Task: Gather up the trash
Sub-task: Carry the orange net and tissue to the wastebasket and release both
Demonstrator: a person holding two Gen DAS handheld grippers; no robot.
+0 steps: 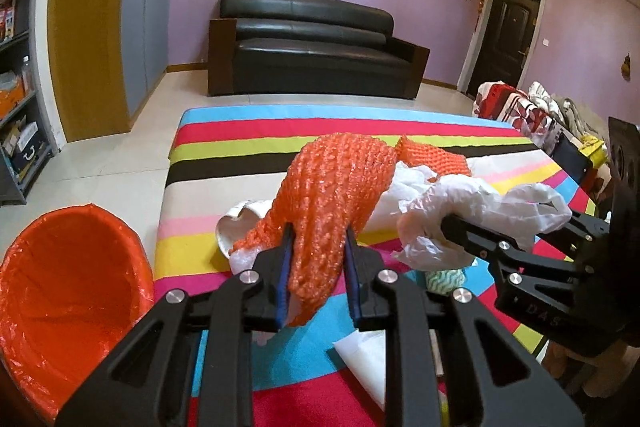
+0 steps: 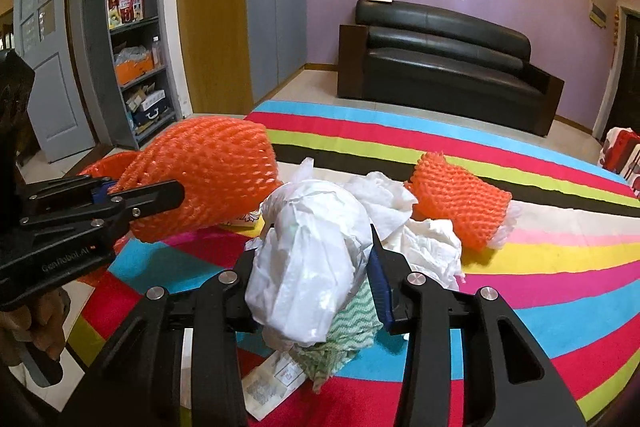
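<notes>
My left gripper (image 1: 318,243) is shut on an orange foam net (image 1: 332,187) and holds it above the striped table; it also shows in the right wrist view (image 2: 208,167). My right gripper (image 2: 316,259) is shut on a crumpled white plastic bag (image 2: 308,259), which also shows in the left wrist view (image 1: 472,211). A second orange foam net (image 2: 460,203) lies on the table beside crumpled white paper (image 2: 404,223). A green-patterned cloth (image 2: 348,335) lies under the bag. An orange-lined trash bin (image 1: 68,303) stands at the table's left edge.
The striped tablecloth (image 1: 224,131) covers the table. A white dish (image 1: 236,227) and flat paper (image 1: 368,363) lie near my left gripper; a printed slip (image 2: 268,383) lies near my right. A black sofa (image 1: 312,47) and shelves (image 2: 136,27) stand beyond.
</notes>
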